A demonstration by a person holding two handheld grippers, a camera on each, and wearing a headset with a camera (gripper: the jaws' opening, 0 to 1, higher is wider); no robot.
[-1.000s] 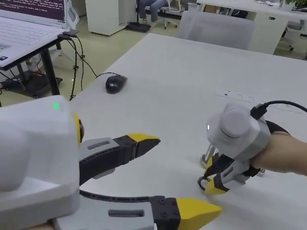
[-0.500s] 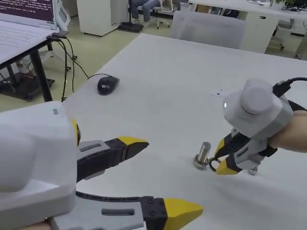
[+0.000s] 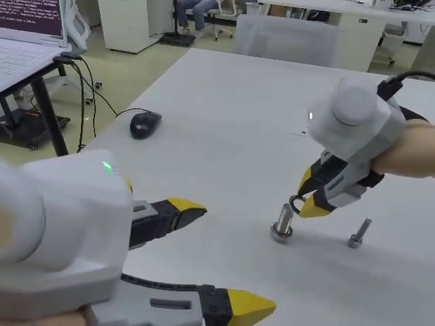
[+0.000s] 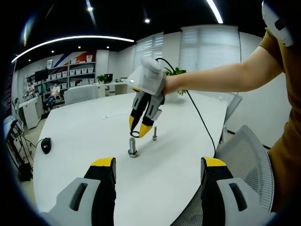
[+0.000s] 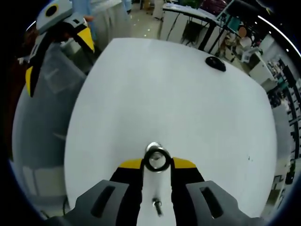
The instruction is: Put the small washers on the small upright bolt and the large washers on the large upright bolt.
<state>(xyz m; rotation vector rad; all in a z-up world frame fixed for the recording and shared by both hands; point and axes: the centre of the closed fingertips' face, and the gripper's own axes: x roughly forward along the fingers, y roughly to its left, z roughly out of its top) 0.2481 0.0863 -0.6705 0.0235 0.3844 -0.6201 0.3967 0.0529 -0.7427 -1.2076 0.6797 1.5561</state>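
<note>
left claw [image 3: 219, 256] is closest to the head cam, jaws spread wide, nothing between the yellow tips. its own view shows the same: left claw [image 4: 159, 162] gaping, bare table [image 4: 84, 136] ahead of it

straight out in front of the left claw, well apart from it: large bolt [image 3: 282, 223], upright, standing on its head on the table

right claw [image 3: 309, 198] hangs over that bolt, tips pointing down, pinched on a washer [image 3: 297, 202], a dark ring held by its rim. ring sits right at the bolt's top end, just below the claw tips; can't tell whether it touches the thread

left gripper view: washer [image 4: 135, 134] hangs directly above the large bolt [image 4: 133, 148], right claw [image 4: 138, 128] above both

right gripper view: washer [image 5: 155, 160] clamped between the two yellow tips of the right claw [image 5: 156, 163], bolt end visible through the ring's hole

small bolt [image 3: 359, 233] stands just beside the right claw, on the side away from the left claw; near the large bolt, not touching it

further out, past the left claw's upper jaw: mouse [image 3: 145, 123] on the table, well apart from both claws

beyond everything, at the table's far edge: grey chair [image 3: 285, 41]
</note>
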